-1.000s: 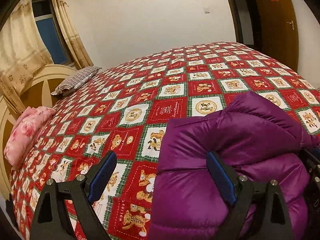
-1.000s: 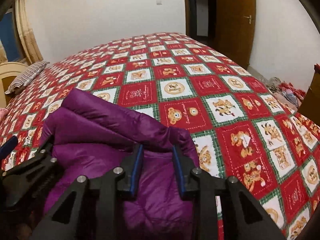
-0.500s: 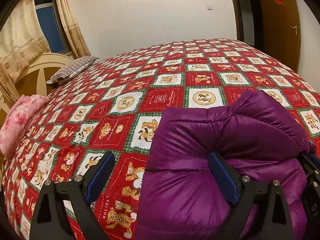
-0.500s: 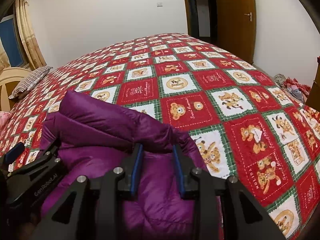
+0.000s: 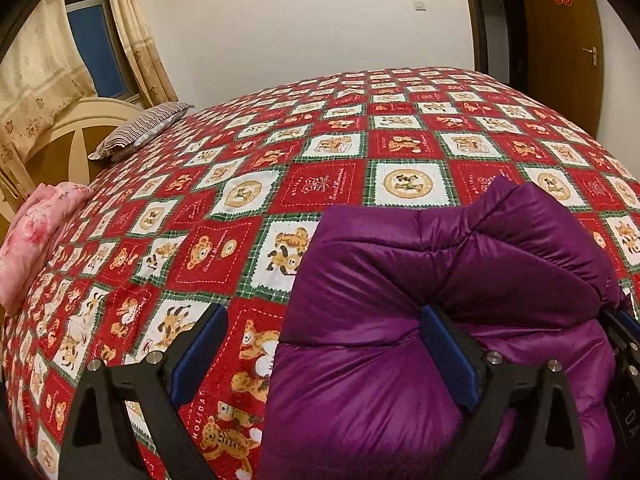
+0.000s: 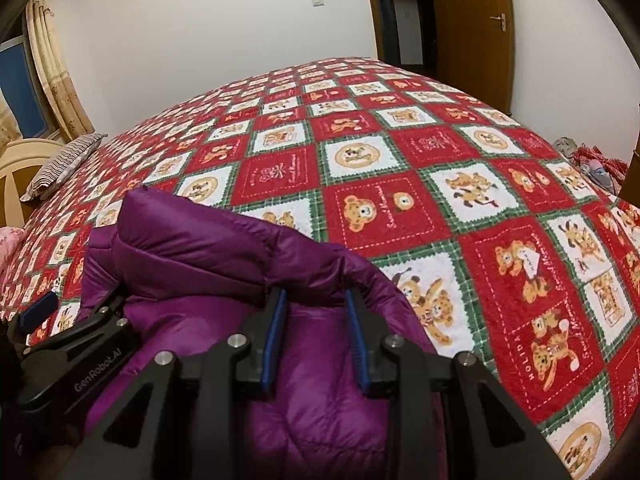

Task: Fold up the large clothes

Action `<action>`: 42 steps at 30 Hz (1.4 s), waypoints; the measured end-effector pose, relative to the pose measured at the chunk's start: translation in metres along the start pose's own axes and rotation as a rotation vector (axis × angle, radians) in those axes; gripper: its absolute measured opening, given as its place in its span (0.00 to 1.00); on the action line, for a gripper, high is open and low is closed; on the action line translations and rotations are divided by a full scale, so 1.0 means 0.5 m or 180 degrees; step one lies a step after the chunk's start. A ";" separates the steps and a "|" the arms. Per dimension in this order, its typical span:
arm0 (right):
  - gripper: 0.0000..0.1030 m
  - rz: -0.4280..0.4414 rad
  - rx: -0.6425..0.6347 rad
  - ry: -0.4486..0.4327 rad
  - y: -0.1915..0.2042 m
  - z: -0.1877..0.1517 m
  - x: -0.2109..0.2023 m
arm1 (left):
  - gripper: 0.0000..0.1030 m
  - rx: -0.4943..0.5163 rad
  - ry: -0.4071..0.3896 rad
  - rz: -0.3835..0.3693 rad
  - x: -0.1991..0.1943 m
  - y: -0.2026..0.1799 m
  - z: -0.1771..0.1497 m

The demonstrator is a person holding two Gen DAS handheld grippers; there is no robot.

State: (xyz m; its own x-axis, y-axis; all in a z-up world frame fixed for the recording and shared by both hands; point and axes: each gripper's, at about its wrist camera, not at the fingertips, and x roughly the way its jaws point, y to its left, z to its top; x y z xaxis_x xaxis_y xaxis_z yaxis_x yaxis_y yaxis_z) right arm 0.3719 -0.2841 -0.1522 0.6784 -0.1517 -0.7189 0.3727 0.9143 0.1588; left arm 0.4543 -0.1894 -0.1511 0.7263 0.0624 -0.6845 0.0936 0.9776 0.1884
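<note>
The purple jacket (image 5: pixel 400 380) is running off the bottom edge of both wrist views, so its lower part is staying unseen. In the right view it is hiding the bedspread (image 6: pixel 440 184) beneath it. At the right edge, a heap of what may be clothes (image 6: pixel 592 160) is being cut off, too small to tell.

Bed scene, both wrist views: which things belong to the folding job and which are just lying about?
Job:
purple down jacket
right gripper, narrowed on a jacket fold
left gripper, wide open at the jacket's edge

Lying about:
striped pillow
pink floral bedding
clothes heap on the floor
bear-print bedspread
</note>
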 end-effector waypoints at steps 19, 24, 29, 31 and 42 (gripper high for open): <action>0.32 0.0063 0.0051 0.0037 -0.006 -0.003 0.008 | 0.95 0.0008 0.0068 -0.0078 0.012 0.002 -0.004; 0.32 0.0055 0.0037 0.0054 -0.005 -0.004 0.012 | 0.95 0.0011 0.0089 -0.0090 0.015 0.001 -0.005; 0.33 0.0061 0.0033 0.0074 -0.006 -0.002 0.016 | 0.95 0.0013 0.0089 -0.0088 0.016 0.000 -0.005; 0.33 0.0056 0.0032 0.0076 -0.006 -0.002 0.016 | 0.95 0.0011 0.0094 -0.0095 0.016 0.001 -0.005; 0.33 0.0001 -0.0026 0.0099 -0.003 -0.002 0.023 | 0.95 0.0000 0.0105 -0.0106 0.022 0.001 -0.006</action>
State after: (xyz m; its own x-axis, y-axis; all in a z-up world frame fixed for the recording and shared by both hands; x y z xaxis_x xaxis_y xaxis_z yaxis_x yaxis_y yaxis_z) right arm 0.3787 -0.2868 -0.1611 0.6585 -0.1397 -0.7395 0.3671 0.9174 0.1536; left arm 0.4602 -0.1875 -0.1607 0.6999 0.0363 -0.7133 0.1174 0.9793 0.1651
